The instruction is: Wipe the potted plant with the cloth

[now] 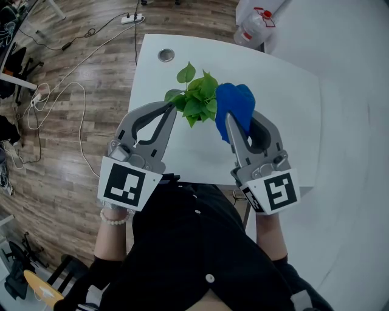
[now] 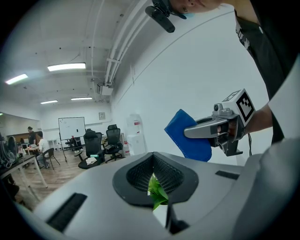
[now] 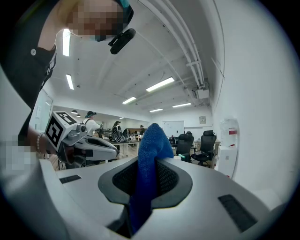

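Observation:
The potted plant (image 1: pixel 196 97) stands mid-table as a clump of green leaves; its pot is hidden under them. My left gripper (image 1: pixel 175 104) is shut on one leaf (image 2: pixel 157 191) at the plant's left side, and the green tip shows between the closed jaws. The blue cloth (image 1: pixel 236 104) hangs bunched just right of the leaves, close against them. My right gripper (image 1: pixel 227 118) is shut on the cloth (image 3: pixel 146 164), which sticks up past its jaws. The left gripper view shows the cloth (image 2: pixel 187 137) and the right gripper (image 2: pixel 220 127) off to the right.
The white table (image 1: pixel 285 121) has a round cable hole (image 1: pixel 166 55) at its far left corner. A plastic bottle (image 1: pixel 249 30) stands beyond the far edge. A power strip (image 1: pixel 132 19) and cables lie on the wooden floor to the left. A white wall is on the right.

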`<state>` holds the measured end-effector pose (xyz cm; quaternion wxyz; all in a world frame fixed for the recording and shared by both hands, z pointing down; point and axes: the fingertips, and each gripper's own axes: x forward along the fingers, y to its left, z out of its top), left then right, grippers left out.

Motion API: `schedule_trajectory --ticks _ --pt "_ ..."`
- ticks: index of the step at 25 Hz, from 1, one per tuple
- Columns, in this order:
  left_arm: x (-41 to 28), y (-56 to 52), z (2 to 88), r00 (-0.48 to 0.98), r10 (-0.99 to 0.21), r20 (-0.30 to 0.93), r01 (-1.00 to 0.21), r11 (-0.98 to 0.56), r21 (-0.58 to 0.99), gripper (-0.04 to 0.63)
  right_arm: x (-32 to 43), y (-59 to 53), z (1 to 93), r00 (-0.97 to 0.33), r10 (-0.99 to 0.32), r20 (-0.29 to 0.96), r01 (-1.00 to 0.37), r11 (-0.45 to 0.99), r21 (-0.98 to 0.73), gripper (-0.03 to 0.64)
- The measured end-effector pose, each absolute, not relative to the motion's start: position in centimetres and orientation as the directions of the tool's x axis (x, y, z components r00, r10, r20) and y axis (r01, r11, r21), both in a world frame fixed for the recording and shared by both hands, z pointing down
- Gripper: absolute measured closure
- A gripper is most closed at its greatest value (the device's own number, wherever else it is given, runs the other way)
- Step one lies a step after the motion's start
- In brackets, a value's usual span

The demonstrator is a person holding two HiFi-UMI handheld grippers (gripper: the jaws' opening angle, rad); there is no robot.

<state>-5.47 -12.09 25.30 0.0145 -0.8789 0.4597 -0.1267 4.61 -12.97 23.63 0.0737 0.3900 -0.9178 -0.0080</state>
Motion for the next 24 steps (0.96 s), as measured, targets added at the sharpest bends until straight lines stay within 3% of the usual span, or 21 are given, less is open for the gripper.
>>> schedule_trajectory --ticks 24 --pt "-6.05 -12.18 25.59 0.544 -0.815 0.200 -0.814 -0.570 -0.112 0.581 3.66 -12.63 24.05 -0.696 -0.702 0.154 -0.697 0.711 0.092 0.529"
